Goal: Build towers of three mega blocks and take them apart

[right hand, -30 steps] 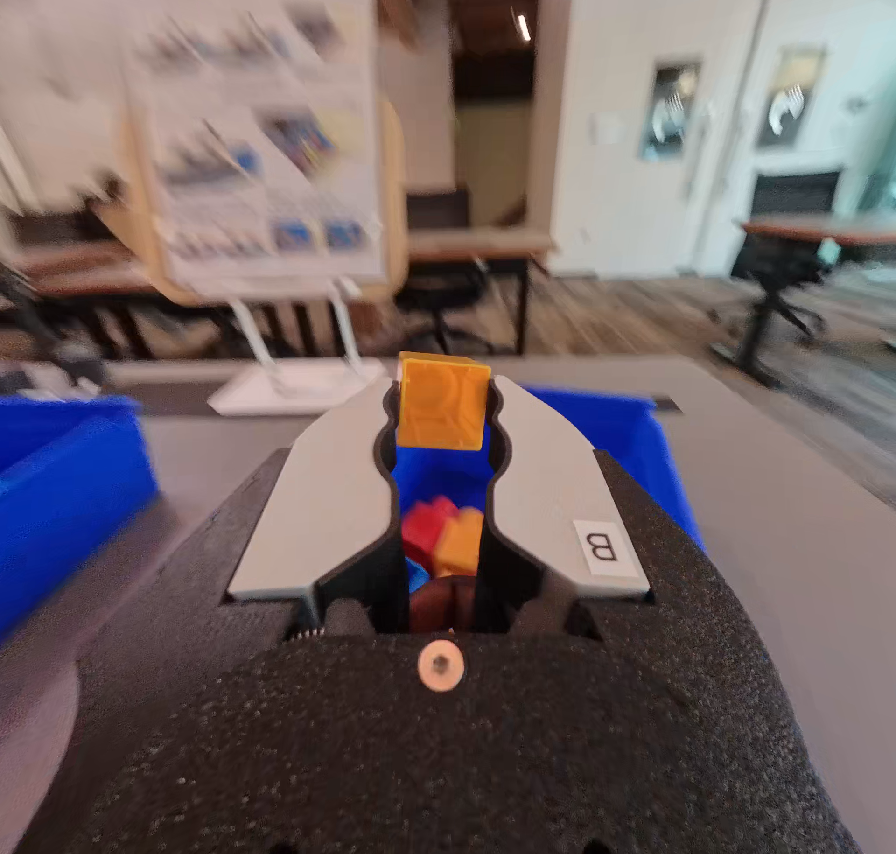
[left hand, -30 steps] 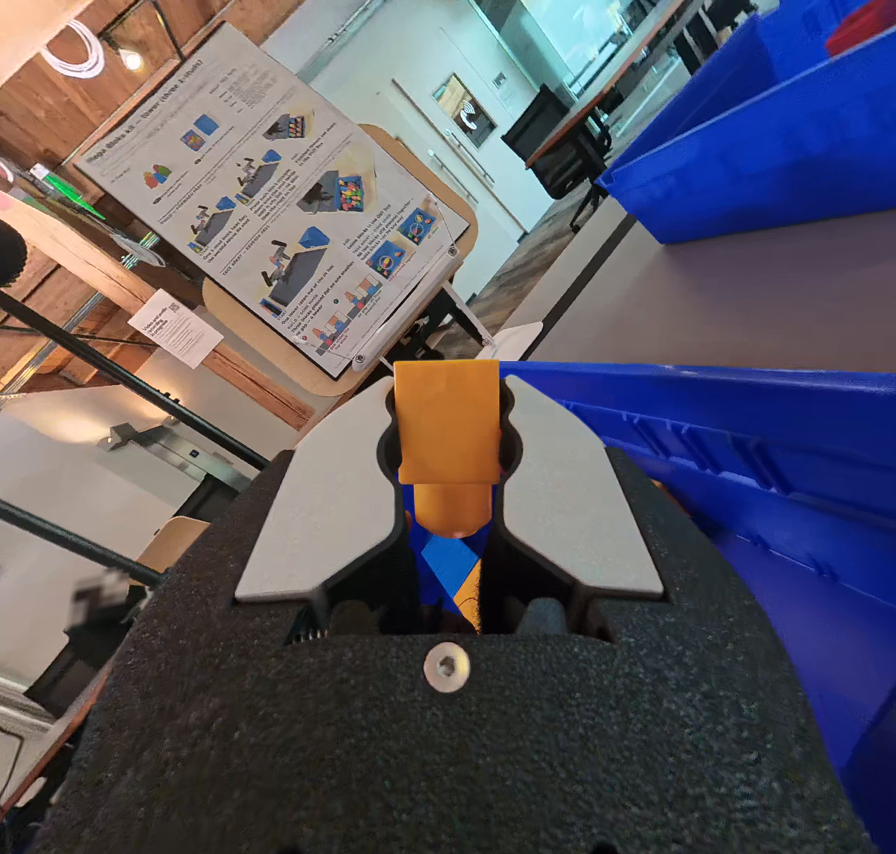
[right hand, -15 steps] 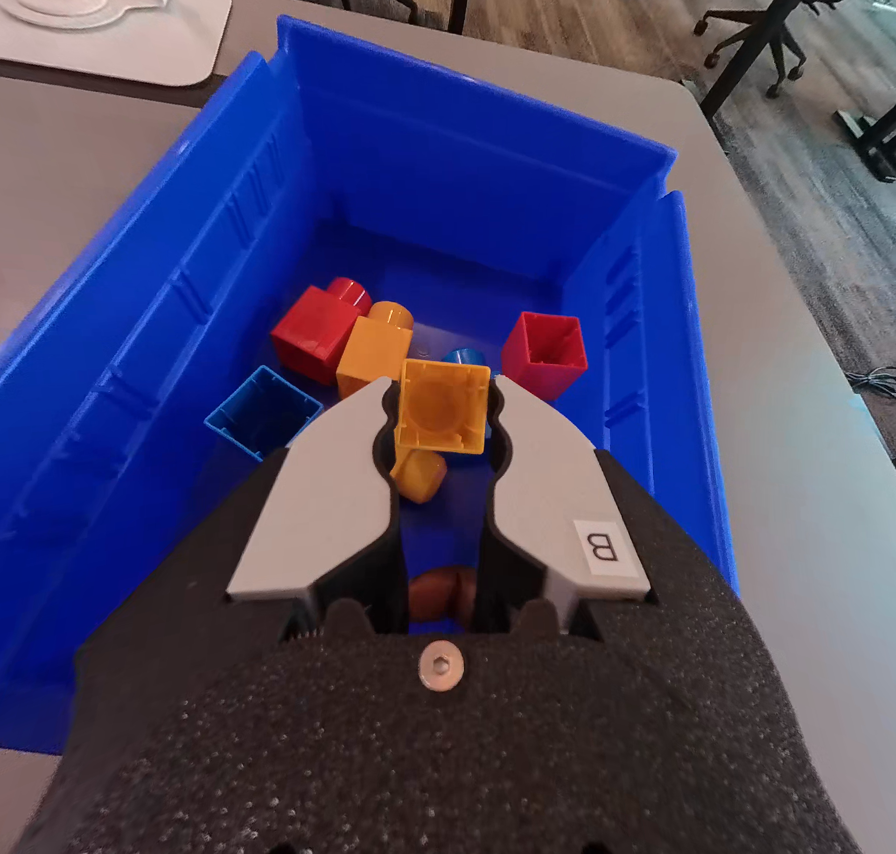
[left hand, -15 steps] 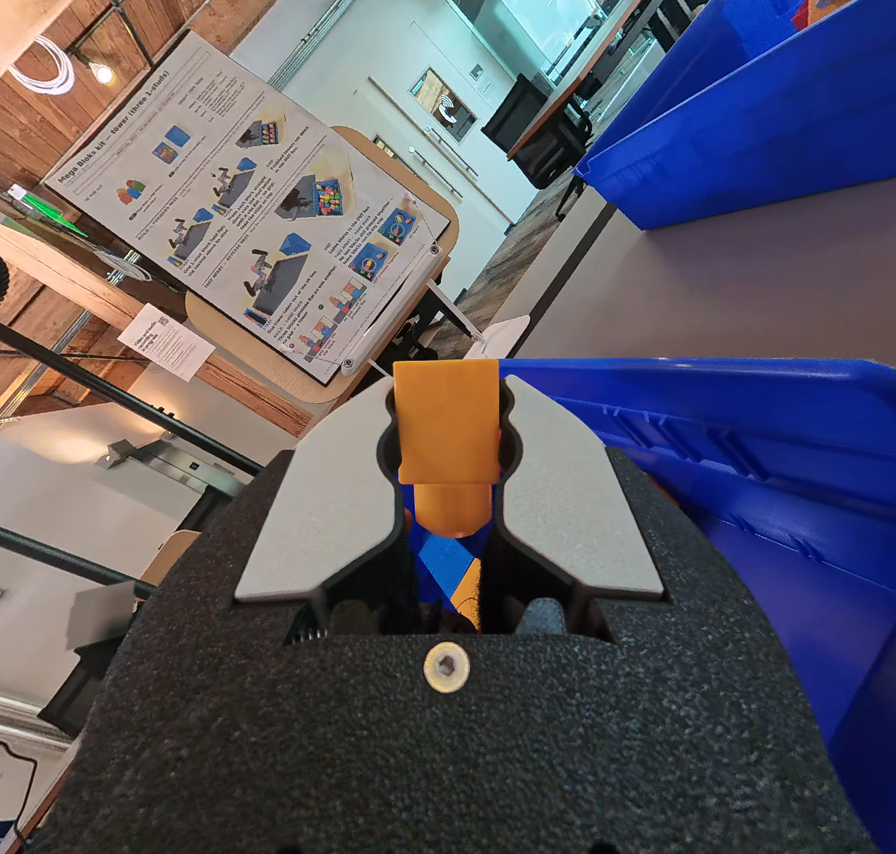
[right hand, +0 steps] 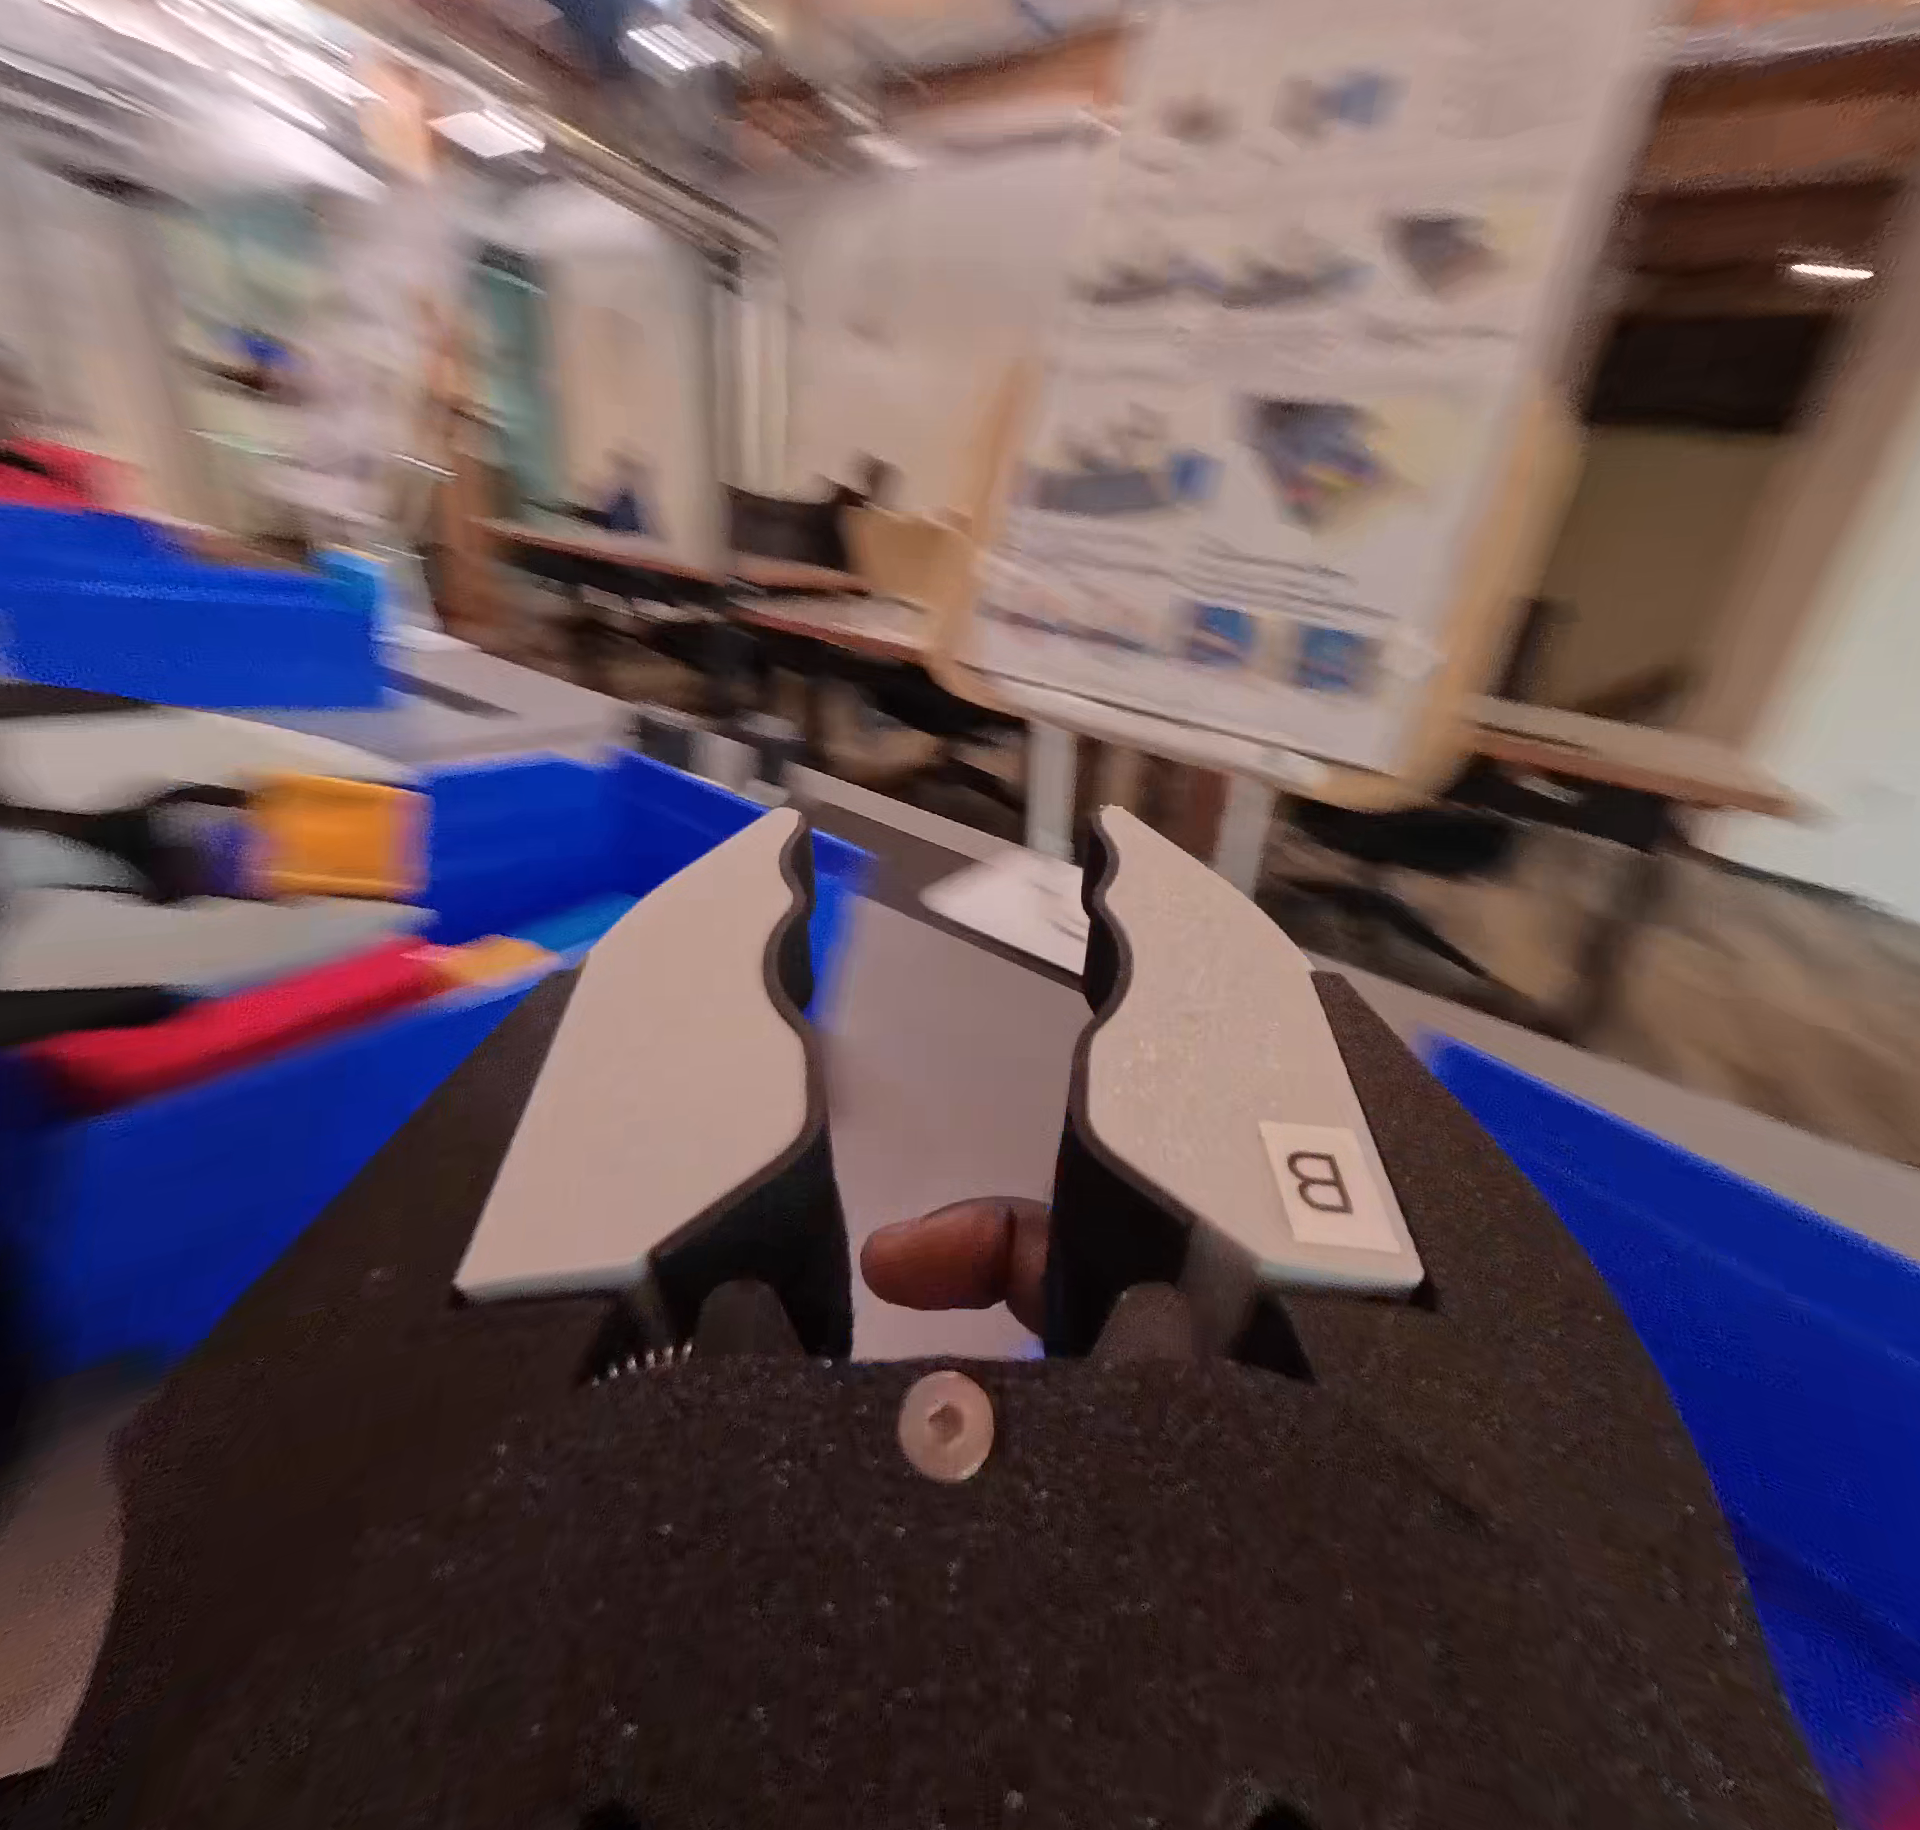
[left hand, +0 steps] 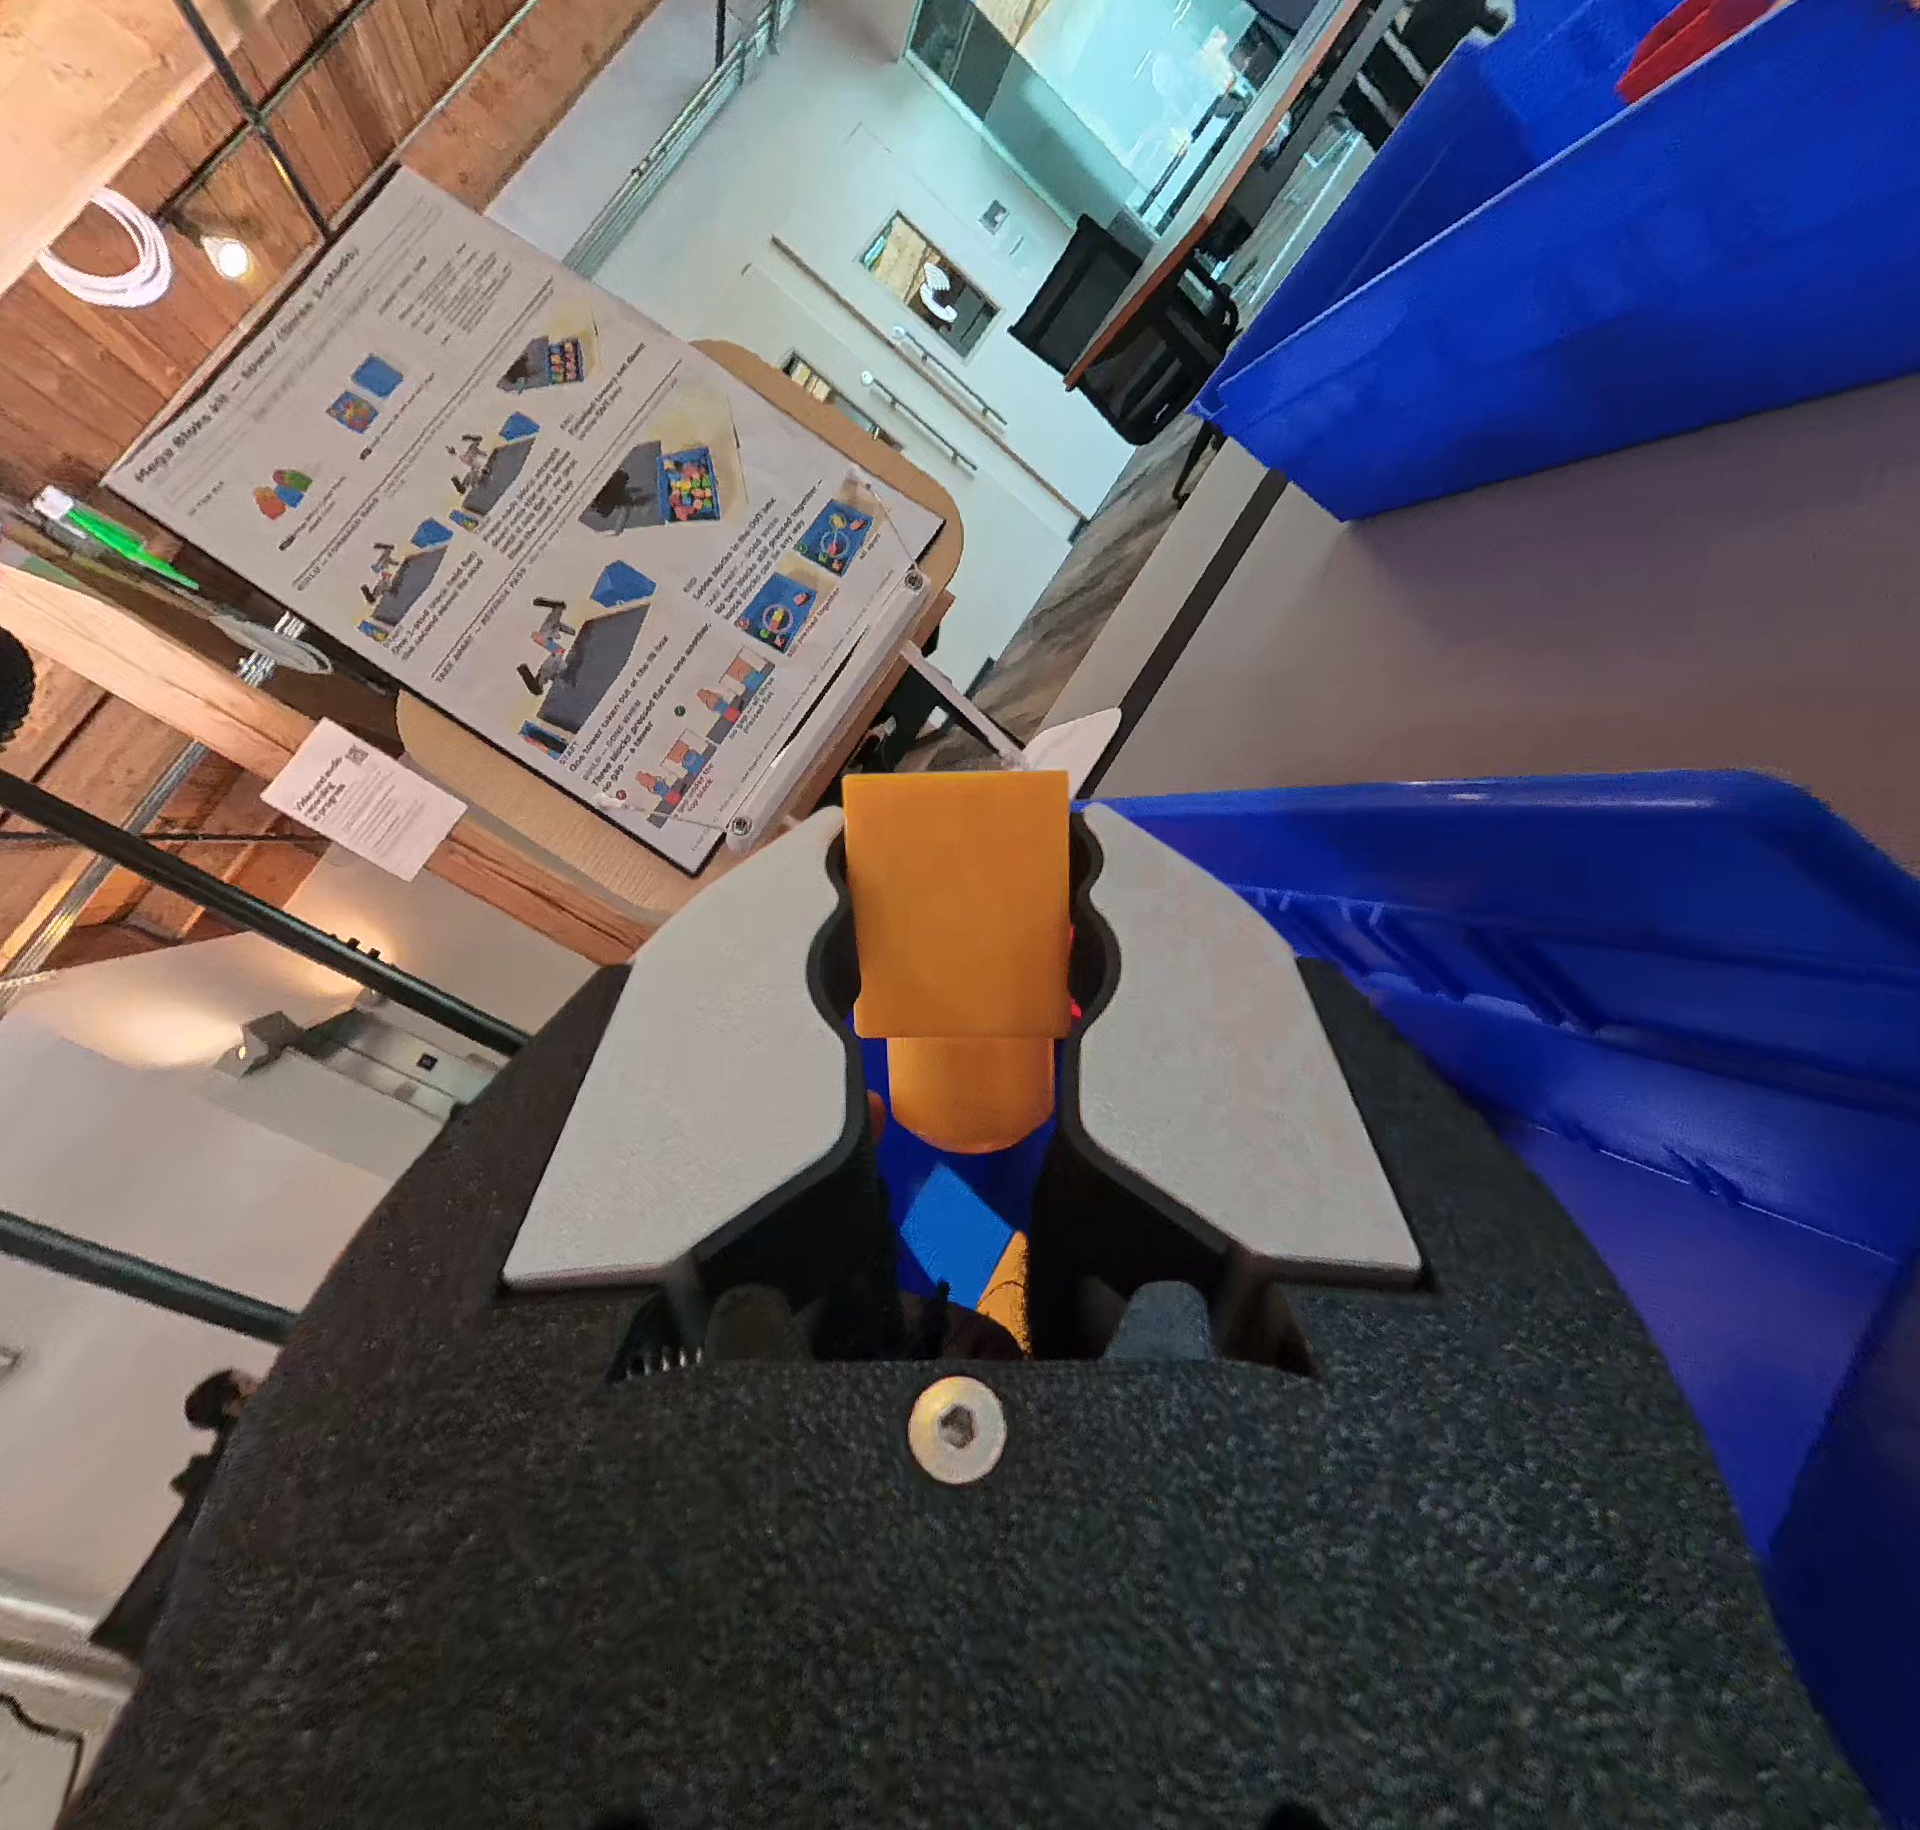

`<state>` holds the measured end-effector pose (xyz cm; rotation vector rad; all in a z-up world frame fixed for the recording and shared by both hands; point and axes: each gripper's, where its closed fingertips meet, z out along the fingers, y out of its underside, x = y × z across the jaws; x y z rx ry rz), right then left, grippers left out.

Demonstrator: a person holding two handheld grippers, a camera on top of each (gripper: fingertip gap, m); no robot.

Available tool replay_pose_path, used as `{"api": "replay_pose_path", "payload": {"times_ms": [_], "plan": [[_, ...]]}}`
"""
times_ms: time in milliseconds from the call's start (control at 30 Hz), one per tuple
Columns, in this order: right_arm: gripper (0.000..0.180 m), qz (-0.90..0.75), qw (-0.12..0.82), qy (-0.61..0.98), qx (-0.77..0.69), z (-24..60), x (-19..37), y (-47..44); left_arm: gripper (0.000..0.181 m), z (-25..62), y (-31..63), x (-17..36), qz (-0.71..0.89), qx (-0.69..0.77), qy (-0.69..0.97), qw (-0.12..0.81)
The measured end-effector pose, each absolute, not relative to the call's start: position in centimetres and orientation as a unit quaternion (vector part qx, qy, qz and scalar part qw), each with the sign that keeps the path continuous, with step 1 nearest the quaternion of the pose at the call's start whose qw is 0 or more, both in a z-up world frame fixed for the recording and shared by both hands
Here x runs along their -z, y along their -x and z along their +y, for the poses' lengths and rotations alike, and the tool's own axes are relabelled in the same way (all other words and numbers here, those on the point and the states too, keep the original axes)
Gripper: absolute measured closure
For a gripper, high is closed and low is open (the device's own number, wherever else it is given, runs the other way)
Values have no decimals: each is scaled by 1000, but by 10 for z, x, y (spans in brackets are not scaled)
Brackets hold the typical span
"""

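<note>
Left hand-held gripper (left hand: 958, 845) clamps orange block (left hand: 958, 923); right hand-held gripper (right hand: 943, 830) gapes empty.

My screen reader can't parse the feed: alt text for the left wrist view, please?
The left gripper is shut on an orange mega block, stud toward the camera, over a blue bin. Behind it stand an instruction poster and another blue bin on the grey table.

The left claw (left hand: 958, 845) is clamped: its two grey fingers (left hand: 717, 1042) press from 9 and 3 o'clock on an orange block (left hand: 956, 913) lodged at their tips, its stud pointing back toward the wrist. The right claw (right hand: 943, 850) stands parted and empty, with a clear gap between its fingers (right hand: 665, 1074). A fingertip of the person's hand (right hand: 940, 1266) shows at 6 o'clock of that gap, under the right claw.
</note>
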<state>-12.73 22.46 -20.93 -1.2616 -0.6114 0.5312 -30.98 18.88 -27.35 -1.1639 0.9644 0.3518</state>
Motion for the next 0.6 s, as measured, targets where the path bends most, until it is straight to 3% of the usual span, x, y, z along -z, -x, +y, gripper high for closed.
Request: {"api": "replay_pose_path", "payload": {"times_ms": [100,300,433,467,600], "plan": [[130,-365,671,533,-363,180,210,201,144,181,299,273,461,-157,494,720],[116,-456,544,591,-384,154,265,278,143,171,286,274,492,-150,461,723],[128,-454,514,597,-416,146,274,295,143,166,277,275,507,-131,449,724],[139,-456,517,604,-400,148,278,295,143,165,276,275,510,-127,449,723],[145,-433,576,584,-373,159,261,280,142,172,292,268,465,-123,486,730]]}}
